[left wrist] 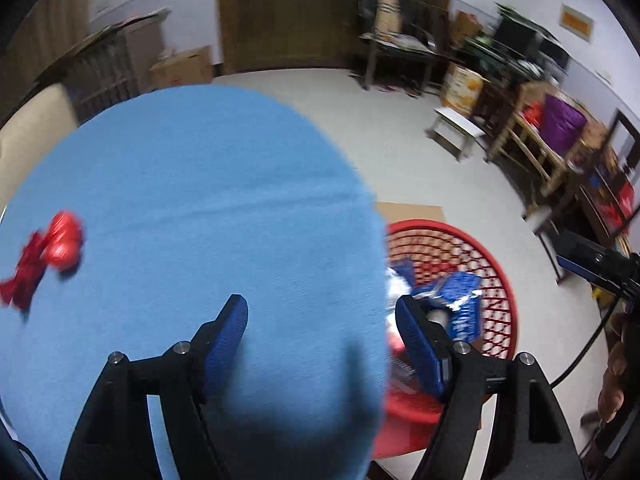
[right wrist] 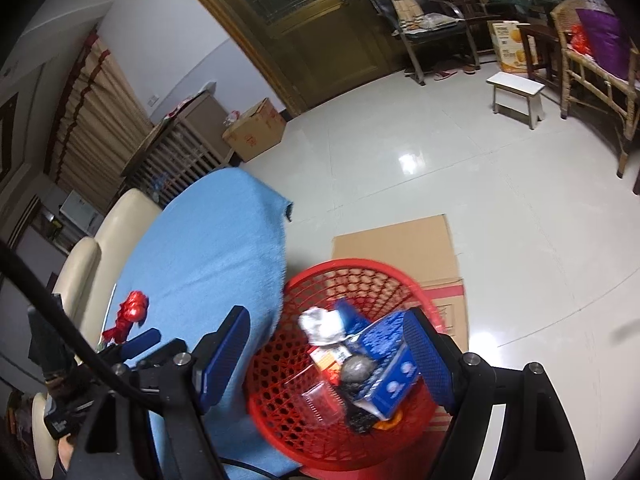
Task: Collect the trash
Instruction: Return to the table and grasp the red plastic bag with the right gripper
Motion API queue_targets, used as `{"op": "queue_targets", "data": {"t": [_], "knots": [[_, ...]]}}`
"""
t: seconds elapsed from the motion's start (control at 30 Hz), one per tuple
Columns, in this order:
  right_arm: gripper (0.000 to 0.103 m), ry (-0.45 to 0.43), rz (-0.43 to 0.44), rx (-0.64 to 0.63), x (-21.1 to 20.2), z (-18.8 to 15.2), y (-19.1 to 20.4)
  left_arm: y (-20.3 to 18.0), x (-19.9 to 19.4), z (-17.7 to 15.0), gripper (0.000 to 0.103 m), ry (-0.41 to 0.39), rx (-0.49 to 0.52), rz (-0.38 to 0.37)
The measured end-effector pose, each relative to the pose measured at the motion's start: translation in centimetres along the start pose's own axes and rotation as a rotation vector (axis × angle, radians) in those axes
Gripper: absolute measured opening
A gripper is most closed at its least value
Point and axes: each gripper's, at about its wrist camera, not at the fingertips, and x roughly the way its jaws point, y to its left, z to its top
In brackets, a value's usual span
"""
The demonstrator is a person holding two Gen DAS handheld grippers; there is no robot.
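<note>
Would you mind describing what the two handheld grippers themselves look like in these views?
Both the left gripper and right gripper share one design: black angular frames, silver round bolt heads at the joints, and flat blue fingers with a ribbed texture. A black cable crosses the right wrist view.

Matt blue cloth, faintly napped, over the bench (left wrist: 192,200). Crinkled glossy red foil wrapper (left wrist: 48,252) near its left edge. Red plastic lattice basket (right wrist: 360,276), shiny. Printed blue carton (right wrist: 384,364) inside, crumpled silver foil (right wrist: 320,324) too. Flat brown cardboard (right wrist: 396,240) underneath. Polished pale floor tiles (right wrist: 440,152). Ribbed blue claw pads (left wrist: 228,340).
</note>
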Motion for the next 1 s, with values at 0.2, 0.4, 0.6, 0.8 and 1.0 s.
{"op": "queue_targets", "data": {"t": [0.2,0.4,0.6,0.8,1.0], "knots": [[0.082,0.062,0.047,-0.075,2.3,-1.5,4.8,6.1,-1.3,-3.5,0.077,0.005,-0.115,0.09],[0.082,0.122,0.093,-0.199,4.8,-3.5,11.7,12.3,-2.8,-6.9,0.077,0.002,-0.24,0.154],[0.082,0.19,0.129,-0.299,7.7,-5.2,18.0,17.9,-4.9,-9.6,0.077,-0.024,-0.35,0.217],[0.082,0.256,0.176,-0.366,11.1,-6.3,23.9,22.3,-6.2,-11.0,0.077,-0.038,-0.422,0.255],[0.082,0.301,0.218,-0.383,15.7,-5.7,29.3,24.8,-6.3,-11.1,0.077,-0.044,-0.455,0.274]]}}
